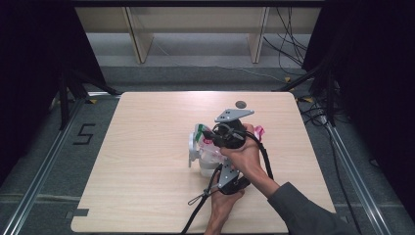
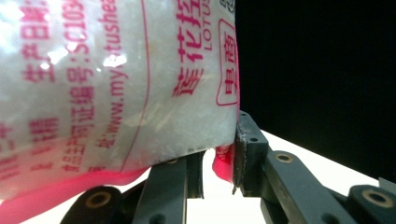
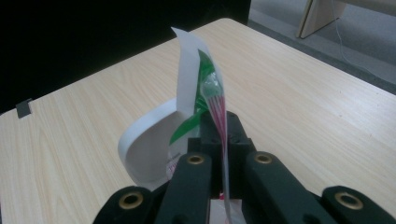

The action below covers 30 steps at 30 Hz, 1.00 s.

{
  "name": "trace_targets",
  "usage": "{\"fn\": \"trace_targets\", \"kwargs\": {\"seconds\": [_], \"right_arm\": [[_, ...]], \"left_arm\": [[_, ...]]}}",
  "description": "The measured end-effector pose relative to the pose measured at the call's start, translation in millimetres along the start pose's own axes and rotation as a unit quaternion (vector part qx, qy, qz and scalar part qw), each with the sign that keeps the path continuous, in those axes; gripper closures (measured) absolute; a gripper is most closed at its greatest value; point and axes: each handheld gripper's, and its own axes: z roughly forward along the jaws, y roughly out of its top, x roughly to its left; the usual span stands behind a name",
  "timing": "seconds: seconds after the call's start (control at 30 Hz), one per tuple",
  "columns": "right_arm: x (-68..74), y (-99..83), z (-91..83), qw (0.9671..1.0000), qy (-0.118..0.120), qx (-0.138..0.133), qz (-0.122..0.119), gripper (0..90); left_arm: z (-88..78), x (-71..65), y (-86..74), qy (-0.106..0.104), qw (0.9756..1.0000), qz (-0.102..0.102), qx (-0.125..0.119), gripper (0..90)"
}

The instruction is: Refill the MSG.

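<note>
Bag [image 2: 116, 84] of white granules, pink-printed

Light wood tabletop [image 1: 147, 166], rounded corners, grain running left to right. Small dark round disc [image 1: 240, 104] set in it near the far edge, at about 12 o'clock. Grey floor around; black "5" marking [image 1: 83, 134] on the floor at 9 o'clock. Pale wooden shelf legs [image 1: 139, 41] beyond, at 11 to 1 o'clock. Black cables [image 1: 288, 44] trail over the floor at 2 o'clock.
</note>
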Motion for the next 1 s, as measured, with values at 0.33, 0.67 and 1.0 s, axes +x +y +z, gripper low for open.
{"fn": "trace_targets", "kwargs": {"seconds": [0.33,0.67,1.0], "right_arm": [[0.7,0.6,0.3,1.0,-0.002,-0.002,-0.002,90.0],[0.3,2.3,-1.2,0.9999,0.003,0.004,-0.01,90.0],[2.1,1.5,0.8,1.0,0.001,0.001,-0.001,90.0]], "left_arm": [[-0.2,0.6,0.5,-0.001,1.0,-0.001,-0.002,75.6],[-0.4,-0.2,2.2,-0.002,1.0,-0.001,-0.001,75.6],[-0.2,0.0,2.3,-0.001,1.0,-0.004,-0.004,75.6]]}}
